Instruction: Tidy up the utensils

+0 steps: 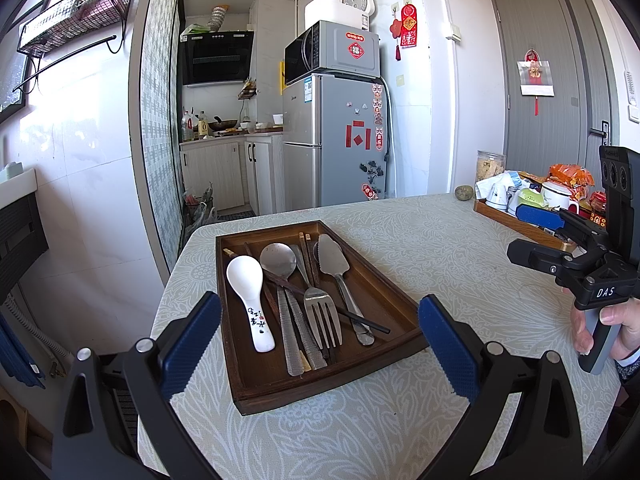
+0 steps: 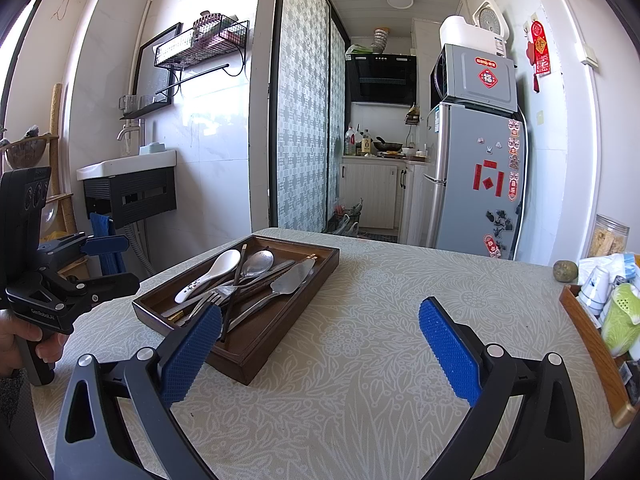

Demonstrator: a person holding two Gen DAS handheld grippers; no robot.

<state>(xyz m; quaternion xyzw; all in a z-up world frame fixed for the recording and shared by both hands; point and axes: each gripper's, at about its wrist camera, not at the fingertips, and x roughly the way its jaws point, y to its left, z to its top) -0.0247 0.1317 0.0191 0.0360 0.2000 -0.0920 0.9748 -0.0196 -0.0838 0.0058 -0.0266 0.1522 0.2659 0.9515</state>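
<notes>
A dark wooden tray point(image 1: 256, 376) point(image 2: 256, 354) lies on the patterned tablecloth. In it lie a white ceramic spoon point(image 1: 250, 300) point(image 2: 212, 274), a metal spoon point(image 1: 278, 260) point(image 2: 258, 262), a metal fork point(image 1: 322, 312) point(image 2: 212, 300), a cake server point(image 1: 334, 262) point(image 2: 292, 278) and dark chopsticks point(image 1: 320, 300), all heaped together. My left gripper point(image 1: 320, 344) is open and empty, hovering just in front of the tray. My right gripper point(image 2: 320, 350) is open and empty, to the right of the tray; it also shows in the left wrist view point(image 1: 536, 236).
A second wooden tray point(image 1: 520, 224) point(image 2: 596, 352) with cups, a jar and snack packs stands at the table's far right. A small round fruit point(image 1: 464, 193) point(image 2: 565, 271) lies near it. Beyond the table's far edge stand a fridge point(image 1: 336, 140) and the kitchen.
</notes>
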